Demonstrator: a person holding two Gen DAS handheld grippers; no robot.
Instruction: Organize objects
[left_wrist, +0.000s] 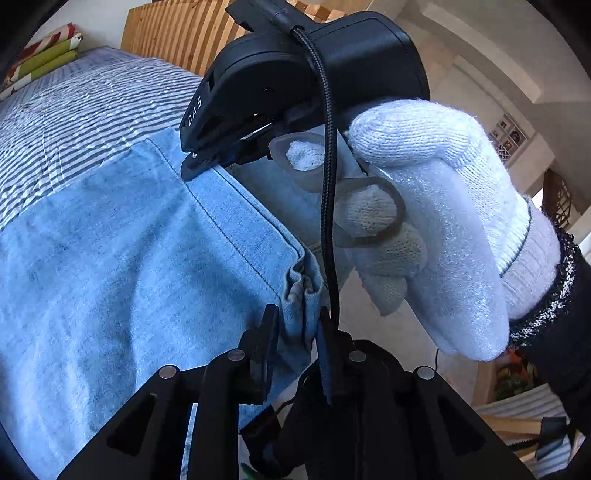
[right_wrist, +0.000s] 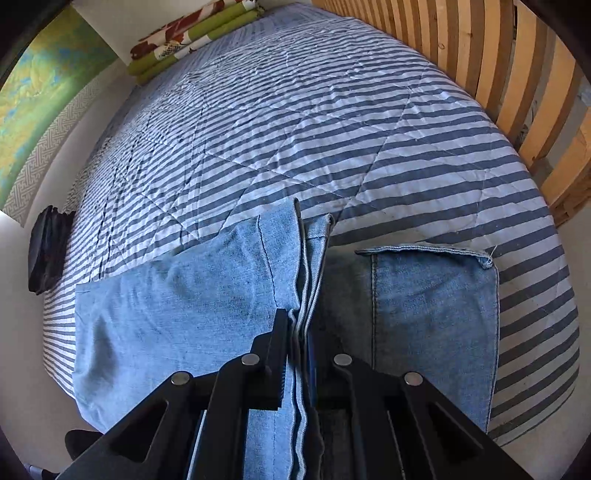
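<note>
Light blue jeans (left_wrist: 122, 258) lie over a bed with a blue-and-white striped quilt (left_wrist: 74, 110). My left gripper (left_wrist: 297, 325) is shut on a bunched hem edge of the jeans. My right gripper (left_wrist: 207, 162), held by a white-gloved hand (left_wrist: 443, 221), pinches the same hem edge further along. In the right wrist view my right gripper (right_wrist: 299, 332) is shut on the stacked denim edges (right_wrist: 301, 295). One part of the jeans (right_wrist: 184, 306) hangs to its left and a folded part (right_wrist: 432, 306) lies on the quilt (right_wrist: 295, 122) to its right.
A wooden slatted headboard (right_wrist: 517, 74) runs along the bed's right side. Folded green and red floral bedding (right_wrist: 192, 37) sits at the far end. A dark object (right_wrist: 48, 251) lies at the bed's left edge, by the wall.
</note>
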